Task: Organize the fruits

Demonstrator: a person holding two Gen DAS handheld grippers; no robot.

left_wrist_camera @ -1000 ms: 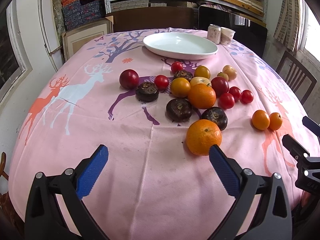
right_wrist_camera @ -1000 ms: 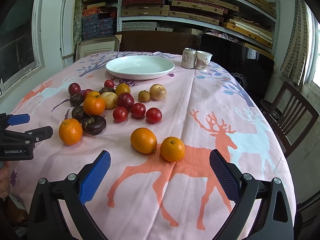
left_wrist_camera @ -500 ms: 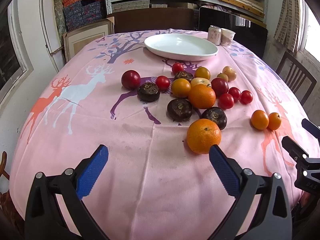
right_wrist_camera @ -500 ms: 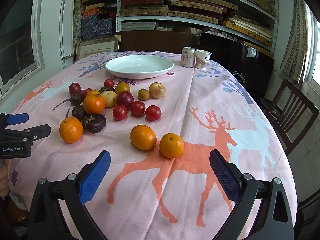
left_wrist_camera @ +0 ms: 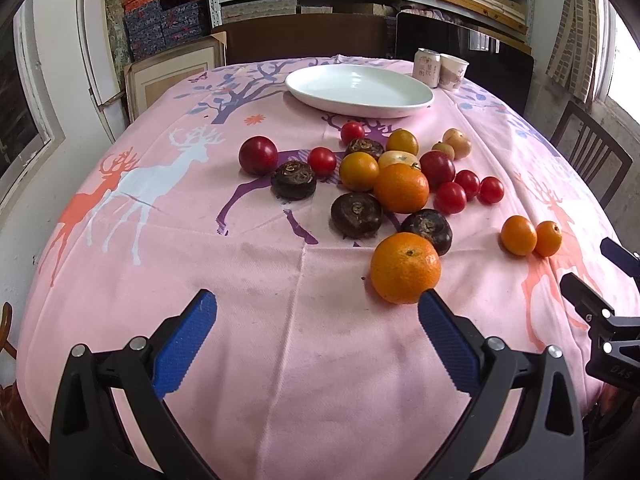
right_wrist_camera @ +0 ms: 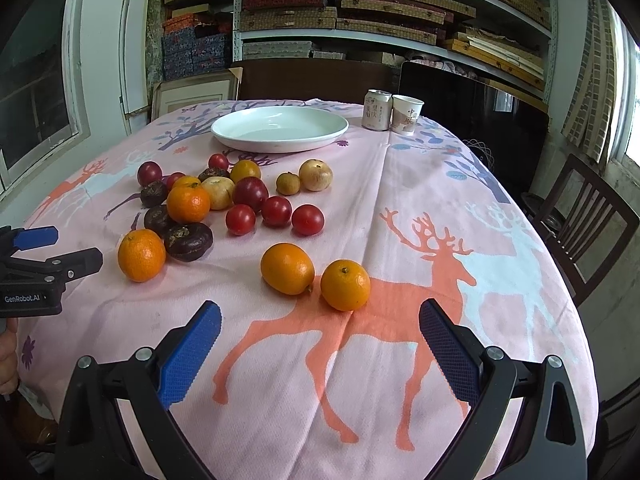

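Fruits lie loose on the pink deer tablecloth (right_wrist_camera: 420,184) before the white plate (right_wrist_camera: 280,127): round, so no clear long axis, though the nearest orange (left_wrist_camera: 405,267) shows its stem dimple turned upward, touching a dark ribbed fruit (left_wrist_camera: 427,230). Two small oranges (right_wrist_camera: 316,278), glossy and touching, sit apart on the coral deer. The left gripper (left_wrist_camera: 316,336) and right gripper (right_wrist_camera: 320,344) both gape wide, holding nothing.

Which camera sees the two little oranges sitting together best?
The right wrist view: the two little oranges lie big and whole just ahead of the open right tool. The left wrist view shows them small, far off to the right side.
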